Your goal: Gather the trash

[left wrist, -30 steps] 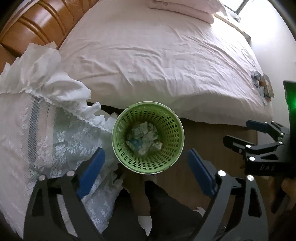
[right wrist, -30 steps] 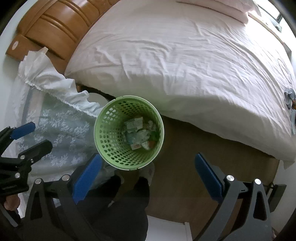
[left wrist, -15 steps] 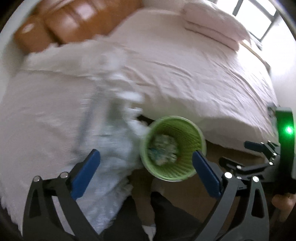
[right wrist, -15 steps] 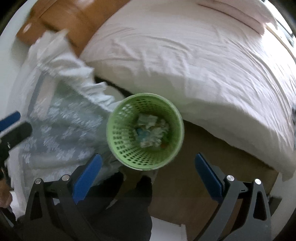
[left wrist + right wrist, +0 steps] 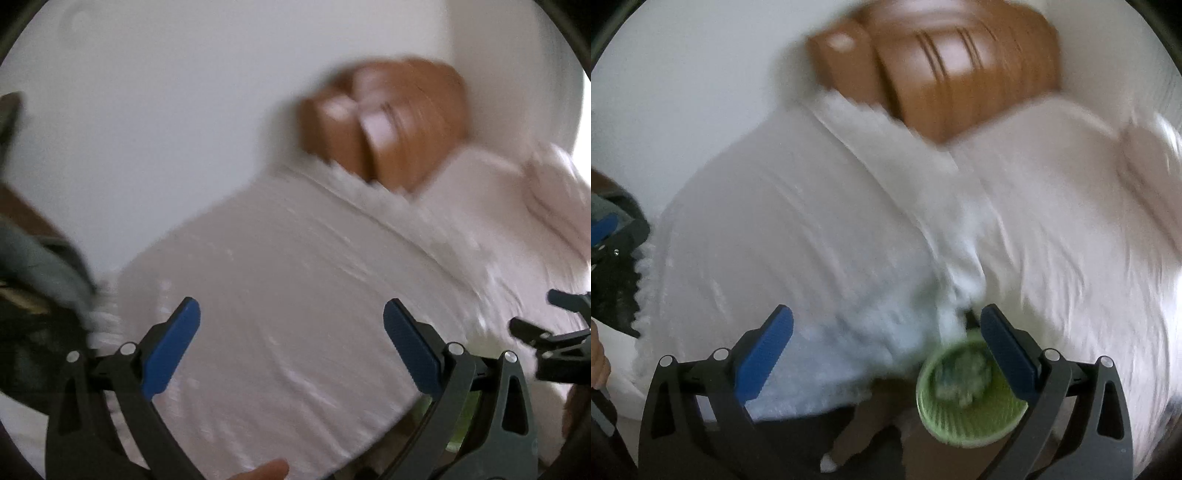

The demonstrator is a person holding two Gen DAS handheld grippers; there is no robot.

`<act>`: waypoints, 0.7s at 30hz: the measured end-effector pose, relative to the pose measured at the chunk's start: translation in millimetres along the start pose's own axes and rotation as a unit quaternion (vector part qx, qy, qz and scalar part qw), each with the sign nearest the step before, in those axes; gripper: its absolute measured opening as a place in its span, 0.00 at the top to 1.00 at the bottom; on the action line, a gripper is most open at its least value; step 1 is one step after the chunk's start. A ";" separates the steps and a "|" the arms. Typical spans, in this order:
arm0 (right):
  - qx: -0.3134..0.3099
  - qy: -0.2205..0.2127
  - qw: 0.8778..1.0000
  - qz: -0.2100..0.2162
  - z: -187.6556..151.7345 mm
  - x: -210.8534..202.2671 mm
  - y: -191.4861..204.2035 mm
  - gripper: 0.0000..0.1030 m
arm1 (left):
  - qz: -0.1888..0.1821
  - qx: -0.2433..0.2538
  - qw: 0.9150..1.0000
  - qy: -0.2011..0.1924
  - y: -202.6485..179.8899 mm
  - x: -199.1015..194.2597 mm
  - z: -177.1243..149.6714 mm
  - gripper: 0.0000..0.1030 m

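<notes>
Jaws of our left gripper (image 5: 291, 339) and right gripper (image 5: 886, 341) gape wide, holding nothing. The green trash basket (image 5: 964, 410) with crumpled trash (image 5: 964, 376) lies near, below the right gripper's right finger (image 5: 1008, 354).

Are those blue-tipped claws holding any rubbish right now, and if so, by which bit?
Nothing is held. The left gripper and the right gripper both stand open with nothing between their fingers; the trash lies in the green basket below.

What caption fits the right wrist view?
Open right gripper above a green basket holding trash, beside the bed.
</notes>
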State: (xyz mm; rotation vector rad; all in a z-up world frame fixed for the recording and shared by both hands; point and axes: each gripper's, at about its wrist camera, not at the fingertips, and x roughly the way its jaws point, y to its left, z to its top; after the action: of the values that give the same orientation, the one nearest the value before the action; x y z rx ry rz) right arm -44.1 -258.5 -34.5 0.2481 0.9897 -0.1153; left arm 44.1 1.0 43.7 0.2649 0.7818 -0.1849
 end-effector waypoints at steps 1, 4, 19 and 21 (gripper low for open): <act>-0.006 -0.012 1.000 0.001 10.3 -5.5 8.9 0.03 | 0.014 -0.014 1.000 -0.015 16.0 -6.4 10.4 0.08; -0.021 -0.081 0.996 0.021 59.1 -46.7 43.2 0.03 | 0.041 -0.044 0.997 -0.046 44.5 -24.7 31.7 0.08; -0.110 -0.112 0.987 0.022 96.2 -54.9 123.9 0.02 | 0.031 -0.123 0.991 -0.031 81.9 -31.1 30.1 0.08; -0.115 -0.104 0.988 0.025 99.5 -55.1 126.1 0.02 | 0.029 -0.120 0.992 -0.027 80.2 -27.6 29.6 0.08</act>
State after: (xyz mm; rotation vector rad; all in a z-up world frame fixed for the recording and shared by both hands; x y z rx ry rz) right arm 32.9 -163.4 83.2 0.0476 0.7797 0.0202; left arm 65.7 70.2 96.9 0.0547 0.7335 -0.0416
